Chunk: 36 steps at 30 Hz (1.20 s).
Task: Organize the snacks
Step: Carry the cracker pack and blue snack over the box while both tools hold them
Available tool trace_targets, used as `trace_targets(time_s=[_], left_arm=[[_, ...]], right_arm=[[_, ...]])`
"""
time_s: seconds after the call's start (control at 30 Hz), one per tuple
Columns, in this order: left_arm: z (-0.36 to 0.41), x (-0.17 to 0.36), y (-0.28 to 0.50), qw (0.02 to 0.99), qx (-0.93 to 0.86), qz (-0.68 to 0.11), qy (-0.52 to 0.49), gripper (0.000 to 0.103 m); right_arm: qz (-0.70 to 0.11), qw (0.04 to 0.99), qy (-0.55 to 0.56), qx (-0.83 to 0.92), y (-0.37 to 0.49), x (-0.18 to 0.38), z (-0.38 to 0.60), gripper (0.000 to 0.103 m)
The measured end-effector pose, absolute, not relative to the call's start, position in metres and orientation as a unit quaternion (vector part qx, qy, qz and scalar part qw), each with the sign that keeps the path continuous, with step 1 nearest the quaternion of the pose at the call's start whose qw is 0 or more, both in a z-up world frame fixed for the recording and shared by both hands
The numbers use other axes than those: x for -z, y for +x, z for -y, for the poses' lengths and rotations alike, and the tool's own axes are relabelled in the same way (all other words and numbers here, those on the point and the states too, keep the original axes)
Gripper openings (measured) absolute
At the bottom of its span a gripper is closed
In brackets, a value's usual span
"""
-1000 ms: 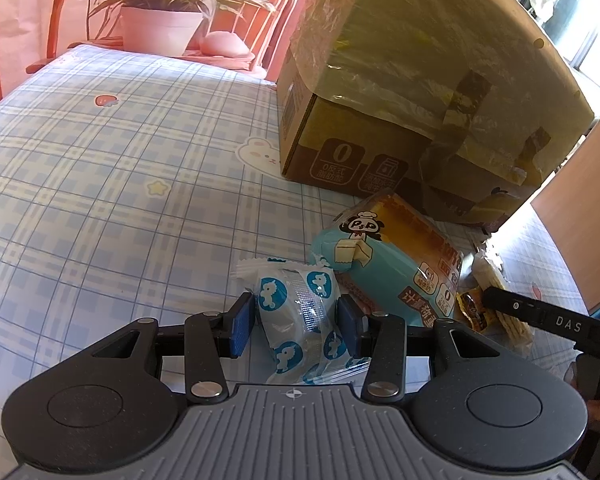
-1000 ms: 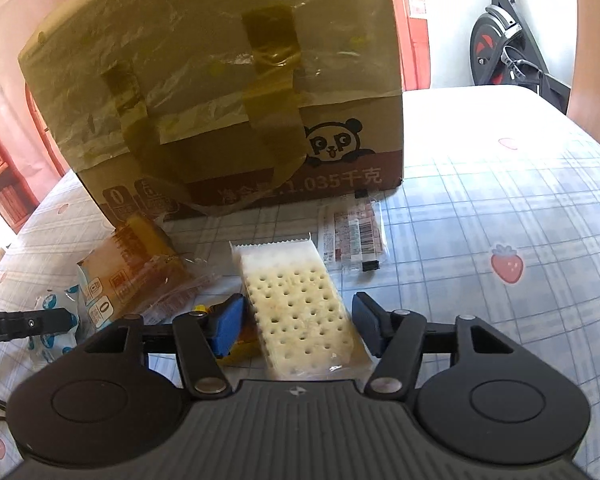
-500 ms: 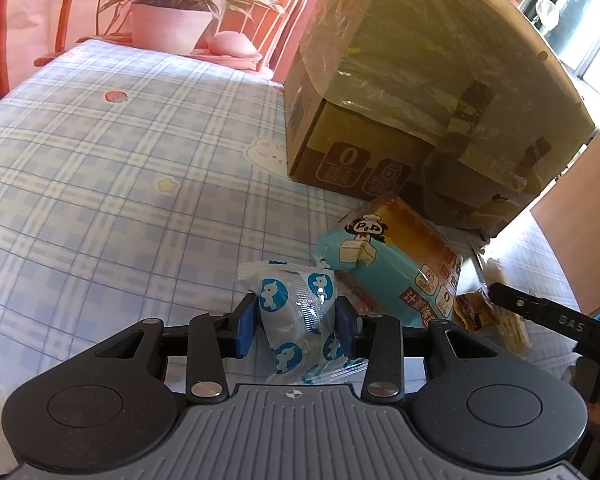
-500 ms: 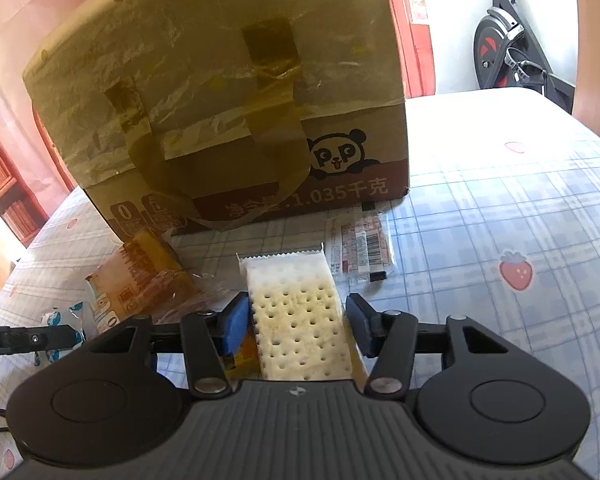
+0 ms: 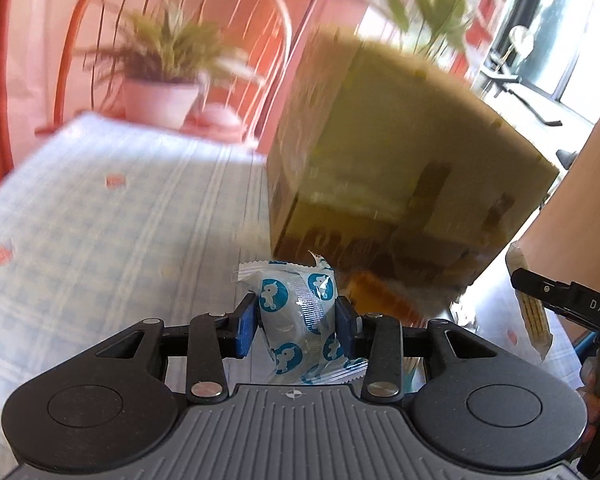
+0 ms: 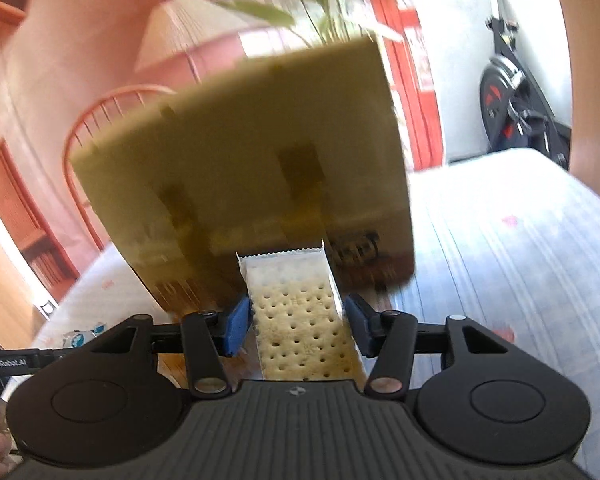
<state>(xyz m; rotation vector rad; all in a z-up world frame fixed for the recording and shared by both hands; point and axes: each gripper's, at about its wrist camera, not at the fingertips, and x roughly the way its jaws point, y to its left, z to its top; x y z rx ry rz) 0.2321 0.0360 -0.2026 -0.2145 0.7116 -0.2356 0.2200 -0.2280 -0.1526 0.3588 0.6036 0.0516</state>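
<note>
Nearest in the left view, left gripper (image 5: 296, 322) clamped on a blue-and-white packet (image 5: 300, 312), blue pads pressed to both its sides, packet lifted clear of the table (image 5: 100, 240). At that view's right edge, right gripper (image 5: 536, 280) with the cracker pack seen edge-on (image 5: 534, 320). In the right view, right gripper (image 6: 296, 322) closed on a cracker pack (image 6: 300, 320) (clear wrapper, pale dotted crackers), pads tight on its long sides, pack raised off the checked cloth. Jaws of both just closed in, each with its snack between them. Beyond, an orange pack (image 5: 380, 296) on the cloth at the foot of the box (image 5: 400, 160), heavily blurred. Box wrapped in yellowish film, with tape strips. Farther back, a potted plant (image 5: 164, 80), red chair backs (image 5: 172, 20), and an exercise bike (image 6: 512, 112) past the table's far end.
</note>
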Motion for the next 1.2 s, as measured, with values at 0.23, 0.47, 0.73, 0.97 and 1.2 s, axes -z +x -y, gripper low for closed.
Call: trace_targets(time_s=[0.23,0.47,0.73,0.97,1.2], left_arm=[[-0.040,0.150,0.237,0.942,0.142,-0.287,-0.101,0.043],[-0.028,0.088,0.267,0.948,0.176,-0.242,-0.104,0.043],[0.002,0.038,0.333,0.943,0.204,-0.241,-0.102,0.043],[0.023,0.039,0.417,0.939,0.191,-0.275,-0.081,0.043],[0.034,0.054,0.461,0.938,0.177,-0.294,-0.051,0.043]], right_arm=[[-0.248,0.953,0.166,-0.046,0.230,0.111,0.226,0.054],[-0.208,0.964,0.146,-0.078,0.256,0.062,0.222,0.054],[-0.198,0.968,0.110,-0.107,0.325,0.018,0.207,0.054],[-0.242,0.961,0.091,-0.092,0.402,0.014,0.196,0.054],[-0.287,0.955,0.037,-0.067,0.455,0.028,0.177,0.054]])
